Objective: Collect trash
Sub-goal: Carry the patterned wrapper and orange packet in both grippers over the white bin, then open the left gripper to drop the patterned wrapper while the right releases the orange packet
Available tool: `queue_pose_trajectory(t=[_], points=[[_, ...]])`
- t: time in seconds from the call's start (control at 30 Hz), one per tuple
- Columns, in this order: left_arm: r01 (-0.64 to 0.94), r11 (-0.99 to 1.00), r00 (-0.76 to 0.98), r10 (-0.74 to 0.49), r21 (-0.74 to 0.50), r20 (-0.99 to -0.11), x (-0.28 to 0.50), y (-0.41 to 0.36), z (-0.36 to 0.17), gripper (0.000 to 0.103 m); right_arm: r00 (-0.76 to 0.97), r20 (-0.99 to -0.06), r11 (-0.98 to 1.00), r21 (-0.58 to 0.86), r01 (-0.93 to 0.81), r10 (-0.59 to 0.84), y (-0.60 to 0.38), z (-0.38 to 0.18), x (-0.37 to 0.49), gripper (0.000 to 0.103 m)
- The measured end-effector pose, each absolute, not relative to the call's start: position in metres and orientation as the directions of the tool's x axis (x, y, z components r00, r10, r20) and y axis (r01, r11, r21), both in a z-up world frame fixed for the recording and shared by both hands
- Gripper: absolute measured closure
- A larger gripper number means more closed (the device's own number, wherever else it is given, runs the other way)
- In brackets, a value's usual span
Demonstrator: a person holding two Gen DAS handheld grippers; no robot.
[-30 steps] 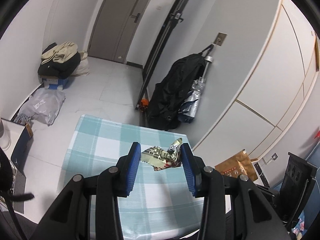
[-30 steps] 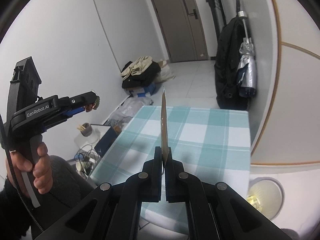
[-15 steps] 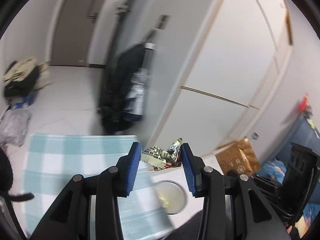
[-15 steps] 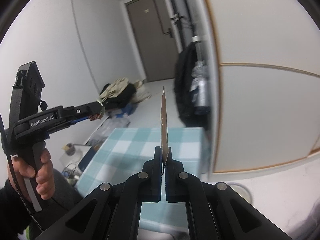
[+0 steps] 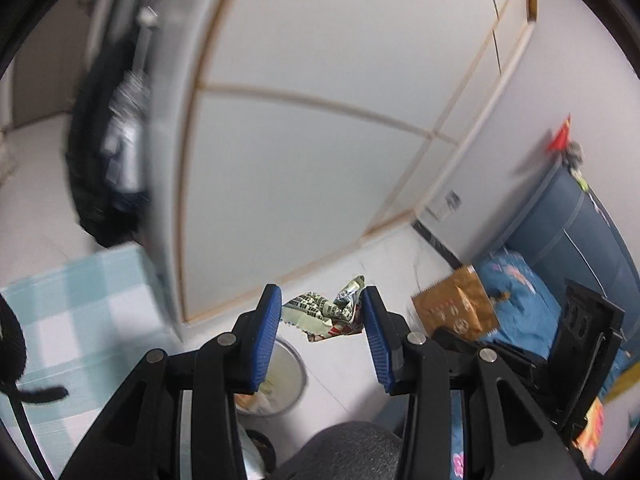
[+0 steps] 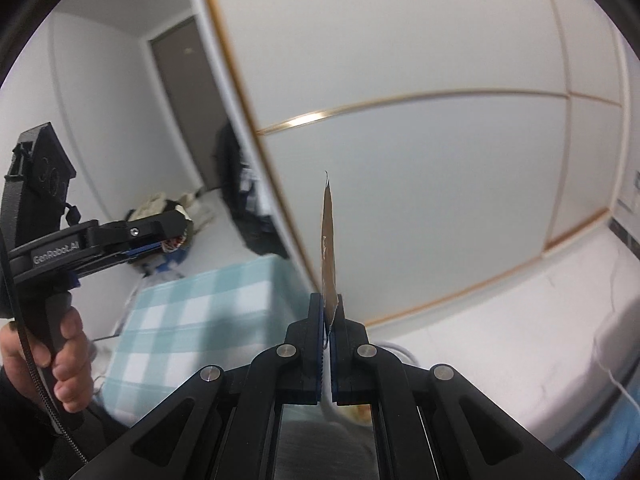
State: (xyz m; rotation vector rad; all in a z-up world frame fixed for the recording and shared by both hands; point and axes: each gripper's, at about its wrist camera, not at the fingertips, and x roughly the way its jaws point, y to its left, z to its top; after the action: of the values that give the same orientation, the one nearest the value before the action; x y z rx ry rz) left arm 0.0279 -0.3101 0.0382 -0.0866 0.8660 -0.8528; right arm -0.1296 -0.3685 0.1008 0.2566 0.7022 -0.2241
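My left gripper is shut on a crumpled printed wrapper and holds it in the air above the floor, up and right of a round trash bin. My right gripper is shut on a flat brown packet, seen edge-on and pointing up. The same brown packet shows in the left wrist view, to the right of the wrapper. The left gripper with its wrapper shows at the left of the right wrist view.
A table with a teal checked cloth stands at the left, also in the right wrist view. White cupboard doors fill the front. A black bag hangs beside them. Blue bedding lies at the right.
Both grippers have swung to the right, away from the table and toward the cupboard and the bin. Each still holds its piece of trash.
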Motion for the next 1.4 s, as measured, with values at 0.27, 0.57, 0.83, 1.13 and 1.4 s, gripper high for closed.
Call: queue_pose_trajectory(t=[0.27, 0.57, 0.83, 1.13, 1.4], points=[[0.626, 0.665, 0.214, -0.648, -0.407, -0.731, 0.052, -0.353, -0.019, 0.067, 0.653, -0.748, 0.911, 0.183, 0.369, -0.114, -0.418, 0.038, -0.124, 0.102], [0.608, 0.703, 0.092, -0.525, -0.37, -0.846, 0.081, -0.39, -0.096, 0.067, 0.568, -0.823, 0.881, 0.255, 0.4, -0.02, -0.451, -0.048, -0.102, 0.102], [0.559, 0.745, -0.054, -0.405, -0.364, -0.913, 0.1, -0.417, -0.153, 0.067, 0.485, -0.865, 0.84, 0.355, 0.411, 0.128, -0.464, -0.122, -0.09, 0.102], [0.461, 0.803, -0.164, -0.342, -0.378, -0.925, 0.12, -0.425, -0.189, 0.067, 0.44, -0.878, 0.782, 0.405, 0.474, 0.188, -0.483, -0.166, -0.091, 0.102], [0.411, 0.832, -0.236, -0.298, -0.372, -0.925, 0.122, -0.428, -0.208, 0.066, 0.435, -0.874, 0.741, 0.436, 0.511, 0.215, -0.494, -0.18, -0.086, 0.101]])
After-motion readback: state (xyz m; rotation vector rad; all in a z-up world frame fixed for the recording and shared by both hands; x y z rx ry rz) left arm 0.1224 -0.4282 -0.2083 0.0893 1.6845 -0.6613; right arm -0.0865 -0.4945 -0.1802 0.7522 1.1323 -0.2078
